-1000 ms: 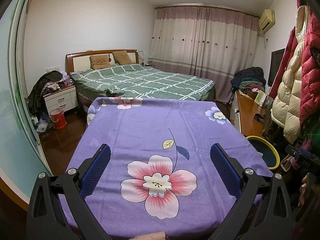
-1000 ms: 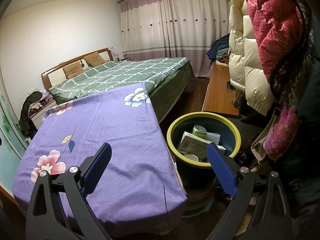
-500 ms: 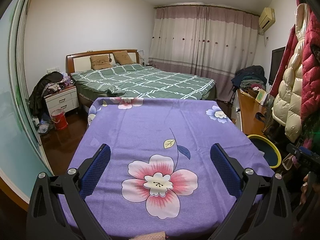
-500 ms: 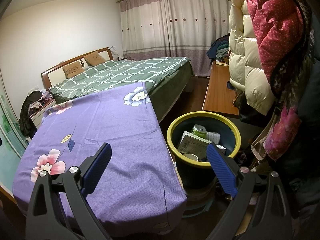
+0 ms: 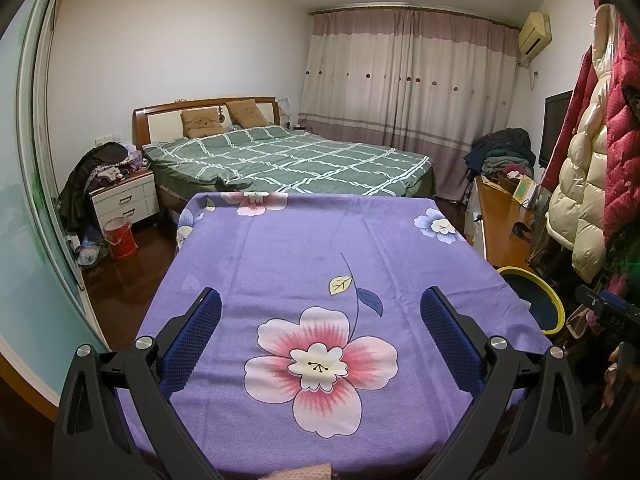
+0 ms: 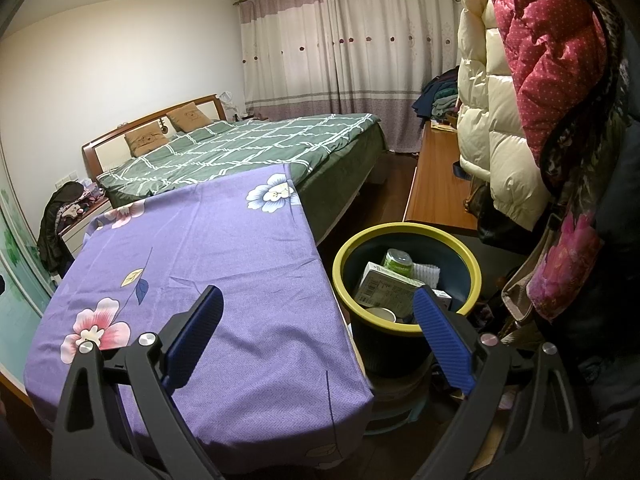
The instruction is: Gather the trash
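— Either gripper holding anything?
— No. The left gripper [image 5: 320, 320] hangs over the purple-clothed surface [image 5: 304, 248], fingers spread and bare; the right gripper [image 6: 316, 320] likewise.
— And the trash?
— In the yellow-rimmed bin [image 6: 472, 272] beside the surface: a carton [image 6: 384, 288], a green can [image 6: 396, 260].

Counts across the bedroom and the bin

One yellow-rimmed dark plastic trash bin [image 6: 406, 236] at lower centre-right, holding one green drink can [image 6: 396, 260], one white printed cardboard carton [image 6: 386, 290], one white ridged cloth or paper piece [image 6: 427, 272] and one pale cup [image 6: 380, 314]. Two tan square pillows [image 5: 222, 118] at middle left. One red plastic bucket [image 5: 119, 236] at left. Two padded jackets [image 6: 516, 92] hanging at right: one cream, one red dotted.
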A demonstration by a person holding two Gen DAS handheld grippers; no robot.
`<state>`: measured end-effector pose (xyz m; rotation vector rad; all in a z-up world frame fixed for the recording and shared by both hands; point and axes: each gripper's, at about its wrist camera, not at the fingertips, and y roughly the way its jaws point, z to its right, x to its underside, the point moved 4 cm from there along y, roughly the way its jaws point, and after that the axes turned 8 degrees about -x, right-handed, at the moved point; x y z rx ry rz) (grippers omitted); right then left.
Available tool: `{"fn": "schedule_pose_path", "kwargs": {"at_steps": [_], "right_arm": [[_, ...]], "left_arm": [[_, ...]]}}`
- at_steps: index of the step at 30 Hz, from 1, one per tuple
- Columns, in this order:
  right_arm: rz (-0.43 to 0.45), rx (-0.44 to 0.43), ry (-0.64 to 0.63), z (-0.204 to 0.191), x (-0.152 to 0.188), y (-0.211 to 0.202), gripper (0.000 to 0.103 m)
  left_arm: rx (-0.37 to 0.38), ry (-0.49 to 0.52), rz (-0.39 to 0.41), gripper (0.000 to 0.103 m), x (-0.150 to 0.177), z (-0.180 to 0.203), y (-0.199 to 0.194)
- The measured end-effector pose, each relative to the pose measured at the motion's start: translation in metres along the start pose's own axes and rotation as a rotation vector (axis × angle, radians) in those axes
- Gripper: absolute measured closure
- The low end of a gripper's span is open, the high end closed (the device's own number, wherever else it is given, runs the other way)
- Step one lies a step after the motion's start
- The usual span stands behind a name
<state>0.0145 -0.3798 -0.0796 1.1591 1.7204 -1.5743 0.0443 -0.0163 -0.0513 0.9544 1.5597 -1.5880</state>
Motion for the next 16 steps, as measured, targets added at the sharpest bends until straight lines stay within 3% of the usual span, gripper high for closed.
{"fn": "schedule_pose_path", "kwargs": {"at_steps": [9, 16], "right_arm": [[-0.014, -0.03, 0.003, -0.003, 0.004, 0.009, 0.011], [-0.091, -0.121, -0.041, -0.026, -0.013, 0.067, 0.007]], "left_arm": [[-0.003, 0.021, -0.009, 0.005, -0.001, 0.003, 0.008], [-0.018, 0.018, -0.122, 0.005, -0.016, -0.009, 0.082]]}}
